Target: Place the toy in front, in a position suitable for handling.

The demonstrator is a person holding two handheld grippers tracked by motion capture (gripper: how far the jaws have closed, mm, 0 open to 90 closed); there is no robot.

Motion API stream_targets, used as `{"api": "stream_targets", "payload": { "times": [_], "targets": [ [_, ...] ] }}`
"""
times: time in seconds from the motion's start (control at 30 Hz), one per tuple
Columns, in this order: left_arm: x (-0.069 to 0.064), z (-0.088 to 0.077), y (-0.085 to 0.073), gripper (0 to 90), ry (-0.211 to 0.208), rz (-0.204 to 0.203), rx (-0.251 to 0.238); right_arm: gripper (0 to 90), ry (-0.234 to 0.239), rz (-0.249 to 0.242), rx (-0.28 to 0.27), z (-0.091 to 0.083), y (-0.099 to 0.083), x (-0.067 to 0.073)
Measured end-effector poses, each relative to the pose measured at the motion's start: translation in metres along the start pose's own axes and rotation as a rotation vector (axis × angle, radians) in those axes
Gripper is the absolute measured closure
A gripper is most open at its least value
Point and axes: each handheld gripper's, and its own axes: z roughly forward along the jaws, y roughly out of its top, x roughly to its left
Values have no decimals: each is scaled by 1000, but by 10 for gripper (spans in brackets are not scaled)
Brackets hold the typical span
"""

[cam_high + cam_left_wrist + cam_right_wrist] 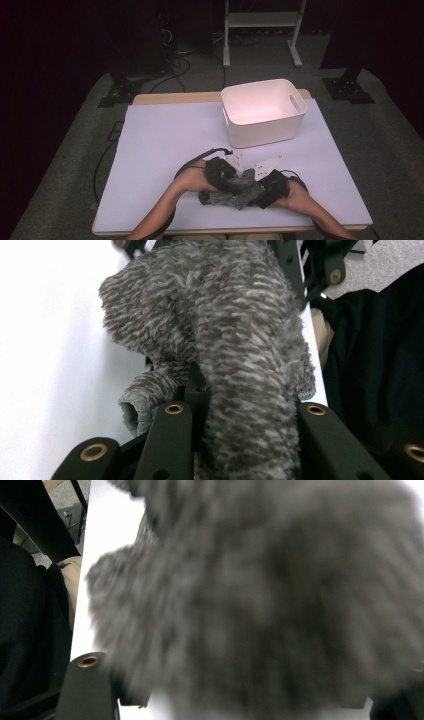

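A grey fuzzy sock lies bunched near the table's front edge, between my two grippers. In the left gripper view the sock runs up between the black jaws, its rolled cuff at the lower left. My left gripper is shut on the sock. From the right, my right gripper reaches into the bunch; there the blurred sock spans from jaw to jaw, and the jaws stand wide around its bulk.
A white bin with handle slots stands at the back right of the pale mat. Cables trail from the grippers over the mat. The person's dark clothing is close behind the front edge.
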Motion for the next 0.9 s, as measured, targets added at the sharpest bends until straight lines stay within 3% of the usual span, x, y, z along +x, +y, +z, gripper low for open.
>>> {"api": "stream_targets", "payload": {
  "times": [0.17,0.33,0.9],
  "targets": [
    [2,6,5,705,-9,0,2,278,4,9,0,0,-1,0],
    [3,4,1,704,-15,-8,7,271,5,11,-2,1,-1,-1],
    [-7,-33,-49,700,53,-93,11,269,8,15,-10,2,-1,-1]
  ]
}}
